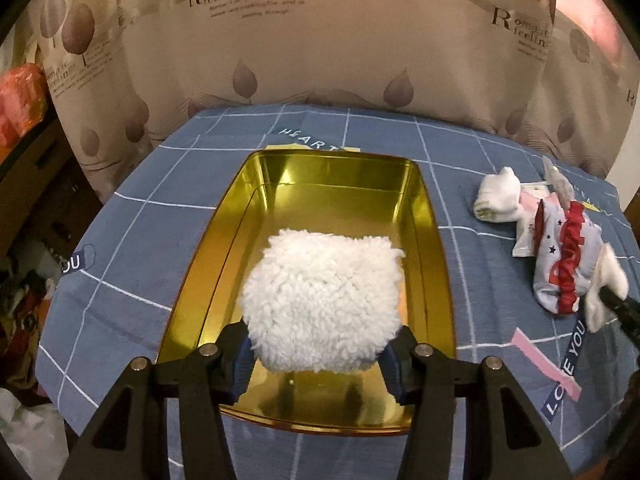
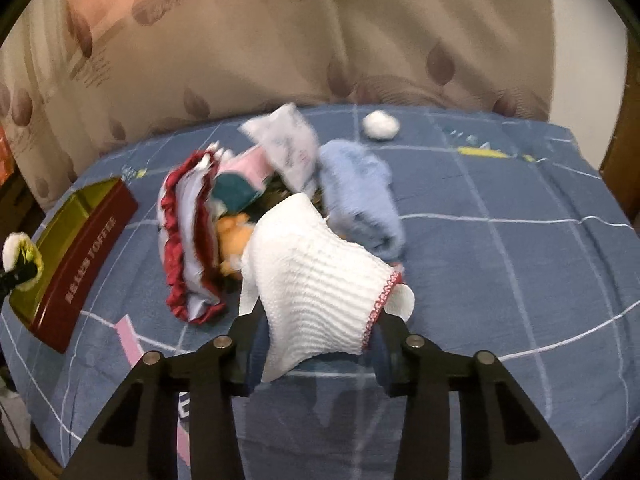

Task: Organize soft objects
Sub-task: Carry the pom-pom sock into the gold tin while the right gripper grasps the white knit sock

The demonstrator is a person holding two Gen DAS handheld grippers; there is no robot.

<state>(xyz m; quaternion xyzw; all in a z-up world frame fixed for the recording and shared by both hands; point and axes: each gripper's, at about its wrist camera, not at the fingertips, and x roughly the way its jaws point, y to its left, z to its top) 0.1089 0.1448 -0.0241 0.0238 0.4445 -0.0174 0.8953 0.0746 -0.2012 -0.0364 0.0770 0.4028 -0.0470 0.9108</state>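
Observation:
My left gripper point(image 1: 320, 356) is shut on a fluffy white plush pad point(image 1: 324, 300) and holds it over the near half of an open gold tin point(image 1: 434, 240). In the right wrist view the tin point(image 2: 86, 252) shows a red outer wall at the left. My right gripper point(image 2: 320, 344) is shut on a white knitted cloth point(image 2: 316, 280) with a red-stitched edge, lifted just above the table. Behind it lies a heap: a red-ruffled pale blue cloth point(image 2: 192, 236), an orange plush point(image 2: 234, 236), a light blue towel point(image 2: 360, 192) and a white packet point(image 2: 286, 144).
A blue checked tablecloth point(image 1: 160, 240) covers the round table, with a patterned curtain point(image 1: 320, 52) close behind. A small white ball point(image 2: 380, 125) sits alone at the far side. A rolled white sock point(image 1: 498, 198) lies beside the heap. Clutter lies off the table's left edge.

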